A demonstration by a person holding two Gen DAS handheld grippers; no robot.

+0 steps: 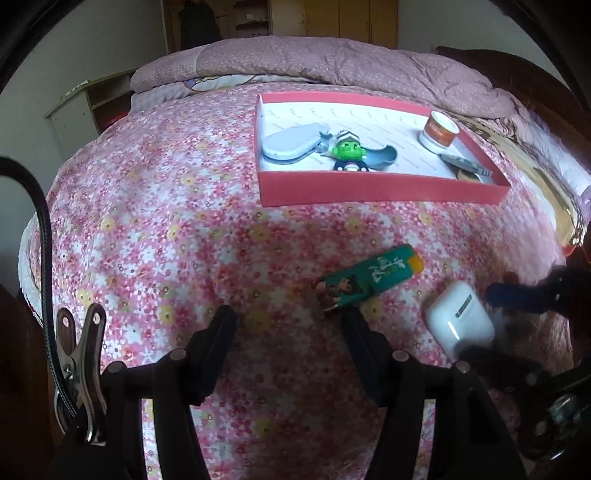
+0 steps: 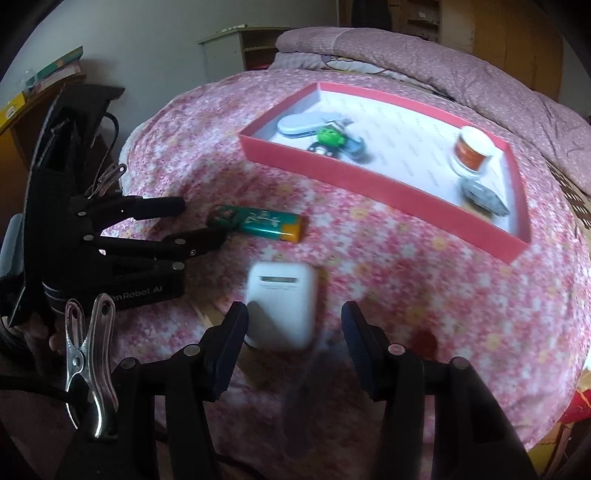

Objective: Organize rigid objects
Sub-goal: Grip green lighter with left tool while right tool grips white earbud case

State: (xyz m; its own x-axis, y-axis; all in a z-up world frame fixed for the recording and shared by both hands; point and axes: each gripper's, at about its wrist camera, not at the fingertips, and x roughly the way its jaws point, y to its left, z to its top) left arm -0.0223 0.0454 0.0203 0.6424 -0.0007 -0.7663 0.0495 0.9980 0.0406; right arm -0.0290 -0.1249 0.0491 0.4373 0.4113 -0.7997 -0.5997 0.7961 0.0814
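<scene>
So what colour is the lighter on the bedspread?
Teal green lighter with an orange-yellow end; clearest in the left wrist view.

A bed (image 1: 184, 206) has a pink sheet with little flowers on it. A puffy purple quilt (image 1: 351, 62) is bunched up at the far end. A small shelf (image 2: 236, 46) stands by the wall. Wooden cupboards (image 1: 332, 18) stand behind the bed.

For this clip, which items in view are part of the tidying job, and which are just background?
Part of the job:
- red tray
- green lighter and white earbud case, both on the bedspread outside it
- blue case, green figure, small jar, already in it

Background:
- folded quilt
- shelf unit
- books
</scene>
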